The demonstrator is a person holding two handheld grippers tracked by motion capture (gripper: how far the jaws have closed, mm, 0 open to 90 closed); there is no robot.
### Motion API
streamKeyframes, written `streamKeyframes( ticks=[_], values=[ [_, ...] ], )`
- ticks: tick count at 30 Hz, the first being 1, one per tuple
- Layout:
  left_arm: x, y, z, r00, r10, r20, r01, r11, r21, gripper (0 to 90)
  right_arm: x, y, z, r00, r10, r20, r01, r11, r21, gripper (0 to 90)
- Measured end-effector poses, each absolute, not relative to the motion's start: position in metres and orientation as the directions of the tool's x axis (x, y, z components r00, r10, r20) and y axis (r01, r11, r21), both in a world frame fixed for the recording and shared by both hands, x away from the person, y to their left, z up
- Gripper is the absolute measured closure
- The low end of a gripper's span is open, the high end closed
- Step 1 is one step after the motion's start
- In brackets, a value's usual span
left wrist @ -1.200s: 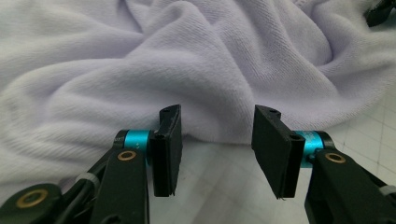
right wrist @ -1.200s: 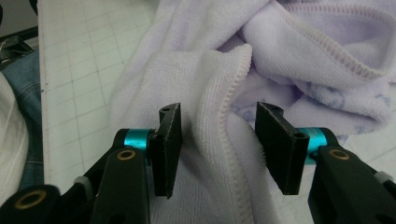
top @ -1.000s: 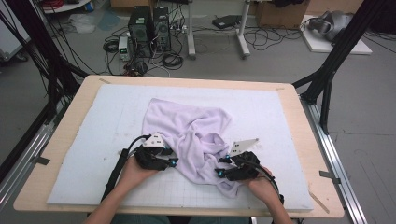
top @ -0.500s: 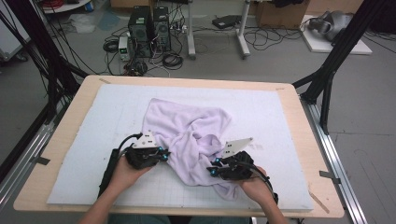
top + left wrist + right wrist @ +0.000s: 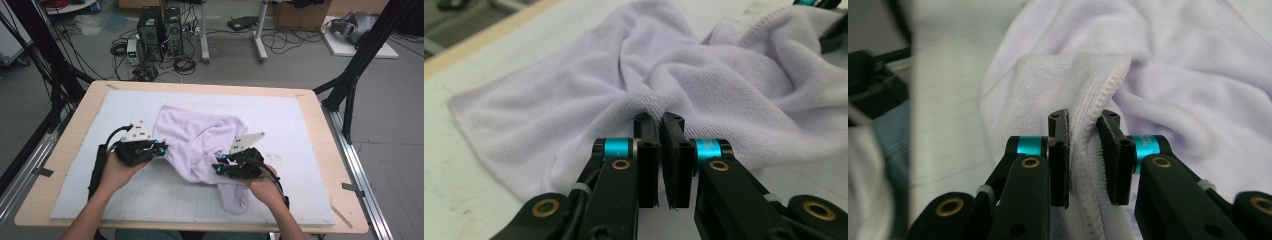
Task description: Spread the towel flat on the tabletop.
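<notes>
A lilac towel (image 5: 200,132) lies crumpled in the middle of the white mat. My left gripper (image 5: 162,147) is at its left edge, shut on a pinched fold of the towel (image 5: 724,65); in the left gripper view the pads (image 5: 646,150) meet with cloth at their tips. My right gripper (image 5: 218,167) is at the towel's near right part. Its jaws have just closed on the stitched hem of the towel (image 5: 1173,60), which runs down between the pads (image 5: 1113,155). Both grippers hold the cloth slightly above the mat.
The white gridded mat (image 5: 300,120) covers a wooden table (image 5: 65,145). A flap of towel hangs toward the front edge (image 5: 235,200). Black frame struts (image 5: 350,85) rise at the table's sides. Computers and cables (image 5: 160,30) sit on the floor beyond.
Both grippers have closed on the towel and lifted a little, moving away from the front edge. The cloth between them has bunched and risen.
</notes>
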State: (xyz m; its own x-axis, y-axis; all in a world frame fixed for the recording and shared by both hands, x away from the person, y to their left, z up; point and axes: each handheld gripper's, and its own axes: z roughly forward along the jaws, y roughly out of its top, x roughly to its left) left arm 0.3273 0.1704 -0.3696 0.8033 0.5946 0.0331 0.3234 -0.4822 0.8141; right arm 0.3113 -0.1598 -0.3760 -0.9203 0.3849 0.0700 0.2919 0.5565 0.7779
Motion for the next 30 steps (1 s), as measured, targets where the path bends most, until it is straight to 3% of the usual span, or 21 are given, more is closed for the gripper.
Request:
streamKeyframes(
  ticks=[6,10,16,19,30],
  values=[
    [0.377,0.150,-0.406,0.761,0.648,-0.021,0.420,-0.467,0.778,85.1,0.359,-0.177,-0.401,-0.849,0.505,0.154,0.437,0.508,0.742,75.8],
    [0.391,0.147,-0.421,0.752,0.657,-0.061,0.463,-0.459,0.758,83.8,0.375,-0.185,-0.413,-0.821,0.526,0.223,0.494,0.458,0.739,72.8],
    [0.381,0.158,-0.407,0.755,0.650,-0.086,0.462,-0.435,0.773,65.7,0.368,-0.187,-0.406,-0.838,0.510,0.194,0.456,0.460,0.762,65.0],
    [0.369,0.166,-0.396,0.760,0.646,-0.070,0.434,-0.424,0.795,61.5,0.354,-0.192,-0.395,-0.850,0.510,0.133,0.410,0.481,0.775,63.5],
    [0.323,0.175,-0.399,0.814,0.578,-0.059,0.385,-0.460,0.800,58.4,0.309,-0.208,-0.385,-0.885,0.464,0.043,0.316,0.530,0.787,61.8]
  ],
)
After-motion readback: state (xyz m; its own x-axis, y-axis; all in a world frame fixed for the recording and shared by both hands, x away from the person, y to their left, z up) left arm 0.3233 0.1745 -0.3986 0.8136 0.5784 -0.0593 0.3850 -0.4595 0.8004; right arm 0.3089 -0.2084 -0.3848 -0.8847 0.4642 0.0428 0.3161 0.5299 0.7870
